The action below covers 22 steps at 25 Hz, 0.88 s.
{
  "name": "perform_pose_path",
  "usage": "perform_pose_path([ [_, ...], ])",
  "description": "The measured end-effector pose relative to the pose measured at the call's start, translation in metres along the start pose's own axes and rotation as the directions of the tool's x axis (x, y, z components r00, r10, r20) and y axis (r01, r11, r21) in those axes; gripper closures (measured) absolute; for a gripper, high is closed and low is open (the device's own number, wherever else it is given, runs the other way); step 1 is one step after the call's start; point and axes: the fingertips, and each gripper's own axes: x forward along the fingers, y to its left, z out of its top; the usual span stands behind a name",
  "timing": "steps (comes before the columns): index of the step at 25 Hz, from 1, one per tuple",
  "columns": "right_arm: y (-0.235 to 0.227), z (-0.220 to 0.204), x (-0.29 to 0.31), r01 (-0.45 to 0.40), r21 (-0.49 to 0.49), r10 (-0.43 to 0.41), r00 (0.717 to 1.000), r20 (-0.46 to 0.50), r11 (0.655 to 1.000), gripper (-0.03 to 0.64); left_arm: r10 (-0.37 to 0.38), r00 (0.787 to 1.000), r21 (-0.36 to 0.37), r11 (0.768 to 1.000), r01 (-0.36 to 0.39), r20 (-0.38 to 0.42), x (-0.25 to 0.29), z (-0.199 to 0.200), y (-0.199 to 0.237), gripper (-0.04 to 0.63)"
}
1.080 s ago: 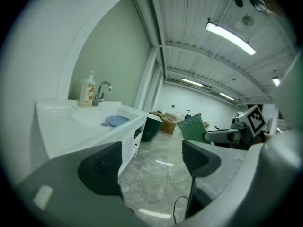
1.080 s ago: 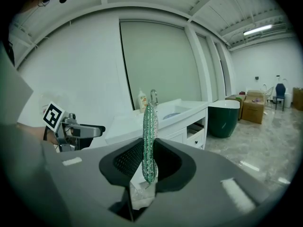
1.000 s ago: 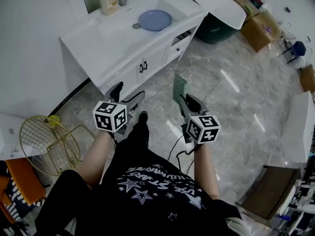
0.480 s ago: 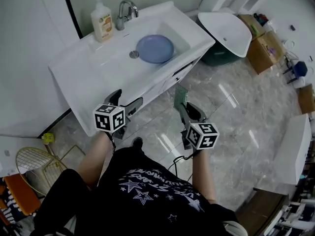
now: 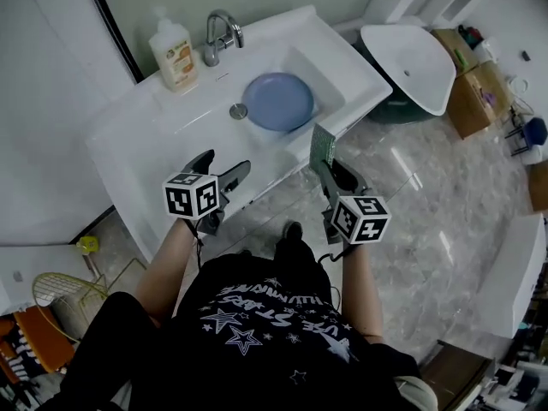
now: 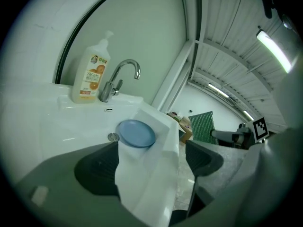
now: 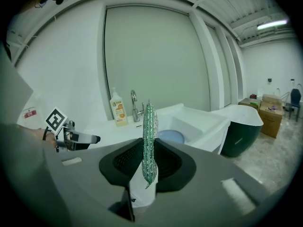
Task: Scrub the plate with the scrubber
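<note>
A blue plate (image 5: 277, 102) lies flat in the basin of a white sink (image 5: 154, 144), beside the drain; it shows too as the plate (image 6: 136, 133) in the left gripper view and the plate (image 7: 170, 136) in the right gripper view. My right gripper (image 5: 324, 163) is shut on a green scrubber (image 5: 322, 146), held upright at the sink's front edge; the scrubber (image 7: 149, 141) stands edge-on between the jaws. My left gripper (image 5: 220, 171) is open and empty, over the counter's front edge, short of the plate.
An orange soap bottle (image 5: 175, 44) and a chrome tap (image 5: 217, 32) stand behind the basin. A white tub (image 5: 411, 50) on a green base sits to the right, with cardboard boxes (image 5: 476, 92) beyond. A yellow wire basket (image 5: 60, 294) is at lower left.
The person has stepped up to the sink. Both grippers now reach its front edge, and the plate lies closer. The scrubber stays in the right gripper.
</note>
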Motion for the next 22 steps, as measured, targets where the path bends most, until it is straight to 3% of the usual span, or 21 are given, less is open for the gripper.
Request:
perform_pose_path([
  [7, -0.034, 0.034, 0.093, -0.132, -0.097, 0.129, 0.991, -0.038, 0.986, 0.515, 0.109, 0.994, -0.124, 0.986, -0.108, -0.003, 0.036, -0.003, 0.029, 0.158],
  [13, -0.084, 0.07, 0.186, -0.303, -0.211, 0.288, 0.953, -0.098, 0.929, 0.515, 0.259, 0.963, -0.202, 0.942, -0.268, -0.072, 0.098, -0.004, 0.05, 0.158],
  [17, -0.105, 0.074, 0.235, -0.428, -0.276, 0.376, 0.9, -0.222, 0.861, 0.515, 0.366, 0.927, -0.3, 0.877, -0.374, -0.085, 0.127, 0.0, 0.049, 0.158],
  [22, -0.109, 0.068, 0.291, -0.522, -0.396, 0.417, 0.849, -0.324, 0.755, 0.515, 0.421, 0.904, -0.356, 0.836, -0.418, -0.074, 0.172, 0.012, 0.067, 0.158],
])
